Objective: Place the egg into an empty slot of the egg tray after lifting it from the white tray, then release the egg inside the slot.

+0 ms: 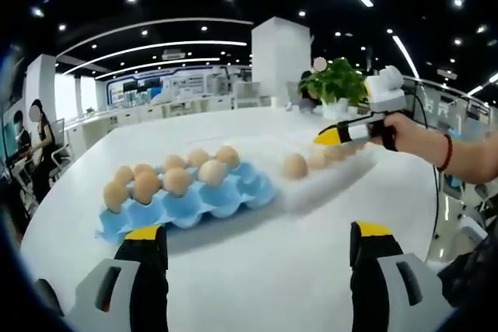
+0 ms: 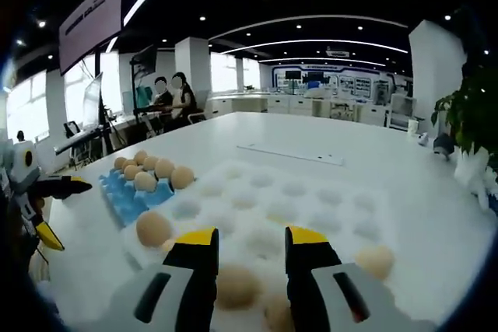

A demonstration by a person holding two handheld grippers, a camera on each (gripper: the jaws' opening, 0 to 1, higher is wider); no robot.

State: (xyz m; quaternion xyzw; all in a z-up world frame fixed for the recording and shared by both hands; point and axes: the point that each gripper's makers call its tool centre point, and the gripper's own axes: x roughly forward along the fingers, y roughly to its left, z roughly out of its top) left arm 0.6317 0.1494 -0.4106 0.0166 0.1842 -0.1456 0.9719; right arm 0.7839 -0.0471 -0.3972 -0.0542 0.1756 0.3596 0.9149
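Observation:
The blue egg tray (image 1: 187,196) lies on the white table with several brown eggs (image 1: 177,180) in its far slots and bare slots along its near edge. My left gripper (image 1: 257,231) hovers open just in front of it. To its right the white tray (image 1: 327,169) holds a few eggs (image 1: 294,165). My right gripper (image 2: 250,237) stands open over the white tray (image 2: 311,192), with one egg (image 2: 237,285) lying low between its fingers. Another egg (image 2: 153,228) rests at that tray's left edge, next to the blue egg tray (image 2: 132,196).
A potted plant (image 1: 338,83) stands at the table's far edge beside a white pillar (image 1: 280,56). A thin pale strip (image 2: 289,153) lies on the table beyond the white tray. People sit at desks (image 2: 171,99) in the background. A hand (image 1: 405,134) holds the right gripper.

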